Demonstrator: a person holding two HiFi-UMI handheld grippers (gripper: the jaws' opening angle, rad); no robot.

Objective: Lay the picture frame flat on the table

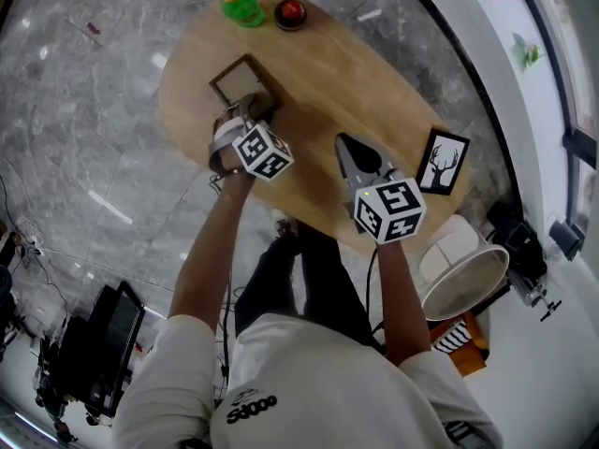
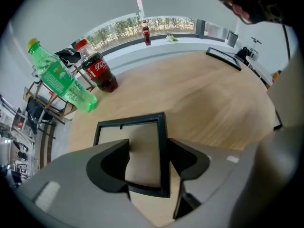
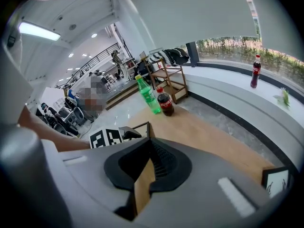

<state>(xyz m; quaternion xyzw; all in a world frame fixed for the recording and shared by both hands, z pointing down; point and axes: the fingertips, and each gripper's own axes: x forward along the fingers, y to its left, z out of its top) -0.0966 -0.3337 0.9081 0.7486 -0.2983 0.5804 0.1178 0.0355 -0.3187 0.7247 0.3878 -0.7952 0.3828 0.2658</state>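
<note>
The picture frame [image 1: 241, 80] lies flat on the oval wooden table [image 1: 318, 73], brown back up, with a black rim. My left gripper [image 1: 245, 112] hangs over its near edge. In the left gripper view the jaws [image 2: 147, 146] stand open on either side of the frame's back [image 2: 142, 148], and the pads do not press on it. My right gripper [image 1: 348, 144] hovers above the middle of the table, shut and empty. In the right gripper view its tips [image 3: 151, 147] meet, with bare wood below. The frame [image 3: 140, 127] shows beyond them.
A green bottle [image 1: 241, 6] and a cola bottle [image 1: 291, 12] stand at the table's far end. A second frame with a deer picture [image 1: 443, 162] stands at the right edge. A white round seat [image 1: 463, 277] is beside the table on the right.
</note>
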